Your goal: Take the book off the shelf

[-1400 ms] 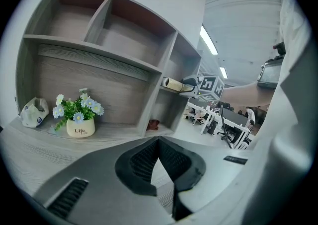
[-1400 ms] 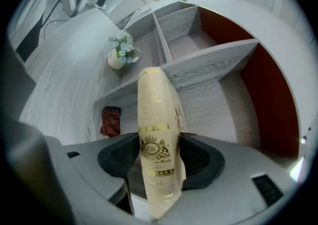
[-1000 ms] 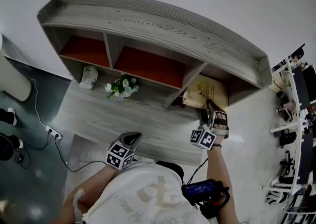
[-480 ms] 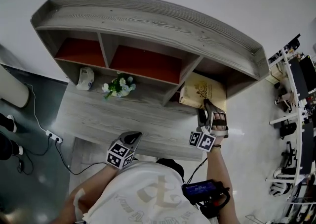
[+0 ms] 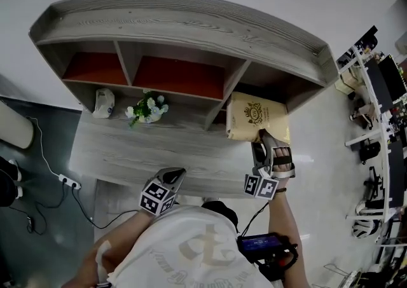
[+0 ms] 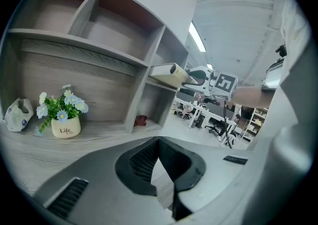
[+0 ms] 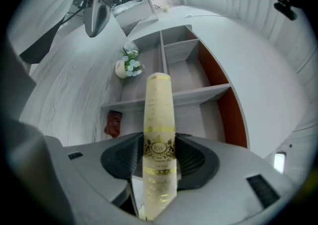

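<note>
My right tongs (image 5: 266, 147) clamp the tan book (image 5: 253, 117) by its spine at the mouth of the shelf's (image 5: 191, 29) right-end compartment. My left tongs (image 5: 175, 175), closed and empty, hang before the shelf.

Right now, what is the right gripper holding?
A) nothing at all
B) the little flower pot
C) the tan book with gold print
C: the right gripper has its pads pressed on both sides of the tan book, which sticks out in front of the shelf.

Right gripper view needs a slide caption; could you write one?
Right gripper clamps cream, gold-printed book, grey wooden shelf behind.
</note>
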`<state>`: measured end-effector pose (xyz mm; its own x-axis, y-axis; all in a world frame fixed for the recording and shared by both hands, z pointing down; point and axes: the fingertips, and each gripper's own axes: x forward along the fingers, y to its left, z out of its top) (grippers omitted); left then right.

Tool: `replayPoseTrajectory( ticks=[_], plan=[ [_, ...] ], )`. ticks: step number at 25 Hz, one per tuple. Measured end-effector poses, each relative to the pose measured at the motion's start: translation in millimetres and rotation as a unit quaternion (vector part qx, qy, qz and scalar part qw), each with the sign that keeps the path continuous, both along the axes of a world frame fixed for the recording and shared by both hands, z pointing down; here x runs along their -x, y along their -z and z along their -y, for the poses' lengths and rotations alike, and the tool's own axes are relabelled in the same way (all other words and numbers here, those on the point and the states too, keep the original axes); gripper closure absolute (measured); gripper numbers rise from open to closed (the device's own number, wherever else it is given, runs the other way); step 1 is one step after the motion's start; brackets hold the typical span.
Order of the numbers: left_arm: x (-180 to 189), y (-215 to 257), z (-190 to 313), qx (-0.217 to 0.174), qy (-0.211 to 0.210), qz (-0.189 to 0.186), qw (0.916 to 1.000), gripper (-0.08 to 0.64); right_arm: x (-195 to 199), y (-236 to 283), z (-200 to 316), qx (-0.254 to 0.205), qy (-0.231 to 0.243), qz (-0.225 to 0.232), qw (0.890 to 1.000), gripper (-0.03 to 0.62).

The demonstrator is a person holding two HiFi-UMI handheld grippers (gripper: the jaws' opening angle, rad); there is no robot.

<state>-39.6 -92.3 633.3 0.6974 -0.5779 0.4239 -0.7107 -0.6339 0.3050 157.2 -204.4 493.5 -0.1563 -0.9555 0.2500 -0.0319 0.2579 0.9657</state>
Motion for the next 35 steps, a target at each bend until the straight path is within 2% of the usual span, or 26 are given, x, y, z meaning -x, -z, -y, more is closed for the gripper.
replayPoseTrajectory(
  ticks=[15,22,28,35],
  plan=[
    [-25,-1,-13,0.0,-0.048,0.001,0.9989,0.552,-3,-8,-55,0.026,0.012,0.003,1.0,0.39],
    [-29,-2,-17,0.001,-0.051,0.004,0.9987,0.552,-4,-27,-69,0.047,0.014,0.006,0.999,0.39],
    [-29,-5,-19,0.004,-0.046,0.009,0.9989,0.552,-5,-54,-75,0.077,0.015,0.011,0.997,0.39],
    [-29,-8,-17,0.008,-0.039,0.013,0.9991,0.552,-8,-96,-81,0.148,0.014,0.017,0.989,0.39]
  ],
)
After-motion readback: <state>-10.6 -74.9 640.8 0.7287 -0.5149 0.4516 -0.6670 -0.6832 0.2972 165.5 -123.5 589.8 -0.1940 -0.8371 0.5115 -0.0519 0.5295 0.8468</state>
